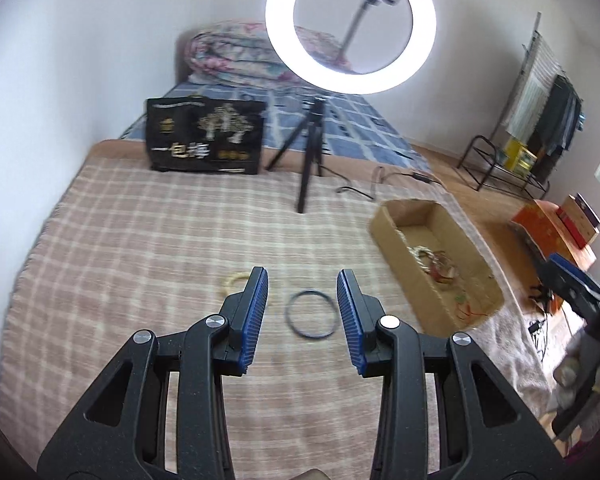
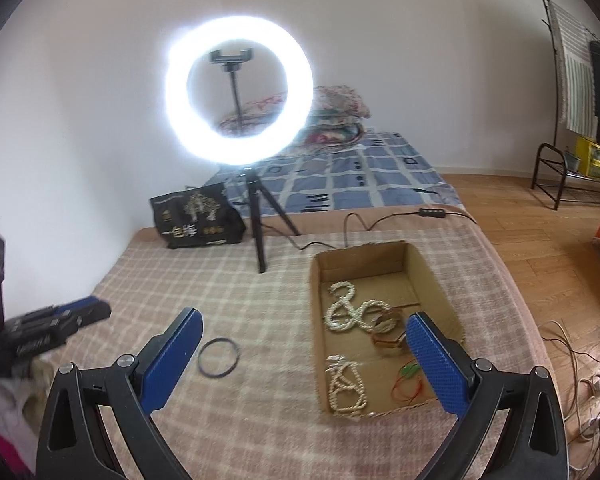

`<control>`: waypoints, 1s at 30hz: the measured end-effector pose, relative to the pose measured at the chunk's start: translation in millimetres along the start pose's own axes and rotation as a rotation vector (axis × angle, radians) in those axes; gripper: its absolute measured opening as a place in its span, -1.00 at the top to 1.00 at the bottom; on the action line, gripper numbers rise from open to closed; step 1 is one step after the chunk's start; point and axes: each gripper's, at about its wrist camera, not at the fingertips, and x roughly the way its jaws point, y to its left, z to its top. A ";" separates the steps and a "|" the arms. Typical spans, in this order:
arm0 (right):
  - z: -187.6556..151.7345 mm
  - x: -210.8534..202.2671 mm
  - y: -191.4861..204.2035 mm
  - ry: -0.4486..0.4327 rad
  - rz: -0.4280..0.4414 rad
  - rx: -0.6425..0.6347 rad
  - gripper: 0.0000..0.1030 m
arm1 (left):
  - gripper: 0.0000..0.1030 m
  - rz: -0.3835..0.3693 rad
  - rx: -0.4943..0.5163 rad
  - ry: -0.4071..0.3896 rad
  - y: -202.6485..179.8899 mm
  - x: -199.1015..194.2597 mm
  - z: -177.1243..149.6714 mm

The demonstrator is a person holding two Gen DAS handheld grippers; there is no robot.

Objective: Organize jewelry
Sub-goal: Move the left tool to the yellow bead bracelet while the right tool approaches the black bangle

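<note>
Straddling the dark bangle (image 1: 310, 313), the left hand-held gripper (image 1: 303, 285) gaped empty; only its view showed a cream bangle (image 1: 236, 282) at ten o'clock. The right hand-held gripper (image 2: 304, 330) was wide, empty.

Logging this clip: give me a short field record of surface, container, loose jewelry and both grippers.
surface: pink plaid blanket on a bed
container: open brown cardboard box, holding white bead strands, a brownish bracelet and thin red and green cords
loose jewelry: dark thin ring bangle and a pale cream bangle, both on the blanket outside the box
left gripper: open, empty, aimed at the dark bangle
right gripper: open wide, empty
background: lit ring light on a black tripod
</note>
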 end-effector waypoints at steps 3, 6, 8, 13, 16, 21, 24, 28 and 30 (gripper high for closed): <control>-6.6 -5.2 16.5 -0.010 0.027 -0.032 -0.99 | 0.30 0.012 -0.033 0.010 20.2 -5.5 8.1; -9.7 -8.6 30.9 -0.012 0.045 -0.060 -0.99 | 0.30 0.019 -0.031 0.026 28.7 -9.1 14.7; -11.5 -8.1 39.0 0.003 0.055 -0.065 -0.99 | 0.30 0.034 -0.018 0.030 29.5 -13.0 15.9; -17.9 -5.6 55.1 0.052 0.081 -0.075 -0.92 | 0.30 0.030 -0.020 0.062 33.8 -16.6 17.2; -21.9 -2.4 63.6 0.098 0.090 -0.073 -0.84 | 0.30 0.027 -0.019 0.085 37.9 -12.7 16.6; -25.9 1.4 74.5 0.162 0.064 -0.076 -0.68 | 0.30 -0.010 -0.044 0.125 44.4 0.2 16.9; -26.3 4.3 77.4 0.203 0.042 -0.049 -0.44 | 0.30 -0.037 -0.063 0.132 49.7 2.2 14.8; -23.8 4.6 85.6 0.239 0.046 -0.017 -0.44 | 0.30 -0.050 -0.051 0.147 53.9 4.5 13.3; -23.0 8.3 90.5 0.258 0.051 -0.010 -0.44 | 0.30 -0.050 -0.044 0.152 55.6 7.4 13.8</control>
